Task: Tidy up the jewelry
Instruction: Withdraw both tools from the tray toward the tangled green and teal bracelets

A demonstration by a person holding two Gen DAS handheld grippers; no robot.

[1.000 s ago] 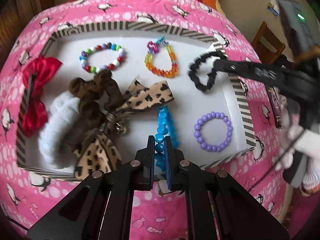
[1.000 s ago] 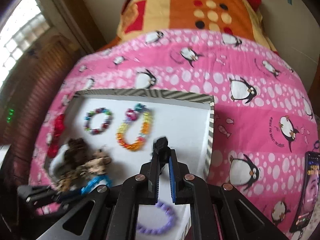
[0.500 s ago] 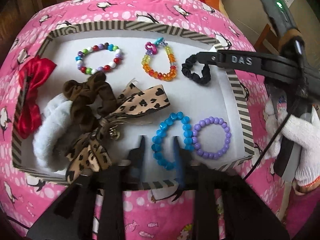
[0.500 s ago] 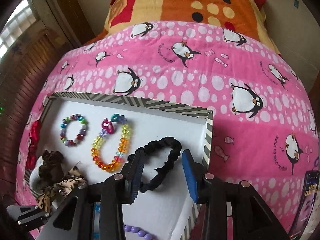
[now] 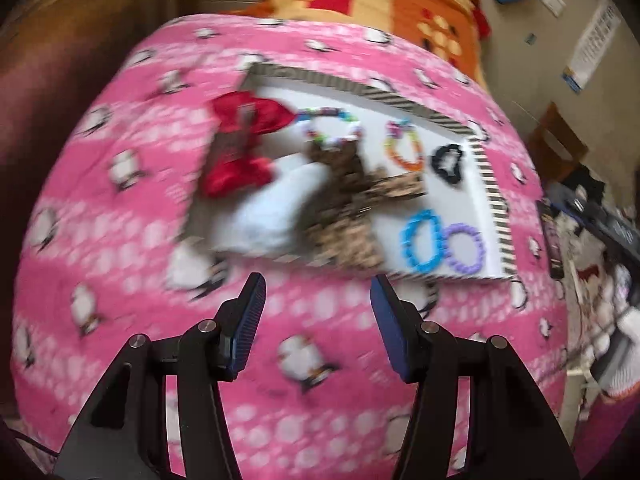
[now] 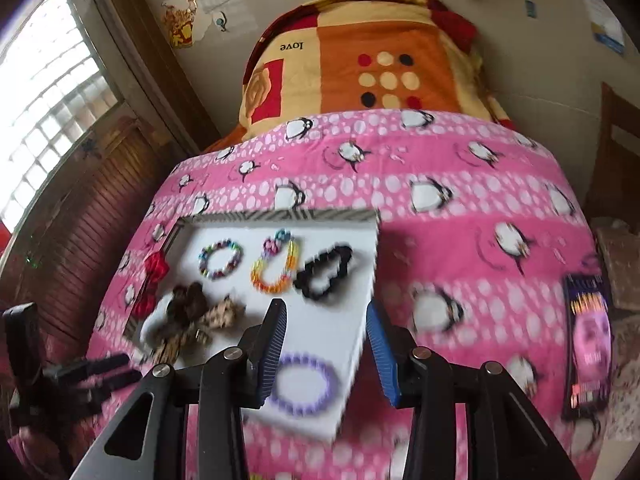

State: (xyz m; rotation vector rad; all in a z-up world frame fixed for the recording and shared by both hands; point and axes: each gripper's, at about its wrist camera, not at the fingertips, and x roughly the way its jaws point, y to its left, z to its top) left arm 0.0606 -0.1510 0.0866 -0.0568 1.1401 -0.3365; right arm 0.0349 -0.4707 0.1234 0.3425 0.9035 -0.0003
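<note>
Pink penguin-print bedding (image 5: 320, 320) fills both views, with an orange patterned quilt (image 6: 380, 76) heaped behind it. My left gripper (image 5: 318, 304) has just been opening; its jaws stand apart with nothing between them, over bare bedding just short of the striped-rim white tray (image 5: 496, 200). My right gripper (image 6: 326, 334) has also just spread, and it too is empty, hanging over the tray's near right corner with the purple bead bracelet (image 6: 302, 384) lying below it, untouched.

Further out, the blue bead bracelet (image 5: 422, 240) sits just beside the purple one, and the black scrunchie (image 6: 324, 274), the orange-yellow bead bracelet (image 6: 276, 266) and the multicoloured bead bracelet (image 6: 220, 258) form a row along the far side. That half looks sorted, I judge. Left over is the tangle of white, brown and leopard hair ties (image 5: 320, 200) and the red bow (image 5: 244, 140), which overhangs the rim.

Open bedding surrounds the tray; a phone (image 6: 588, 344) lies well off to the right.
</note>
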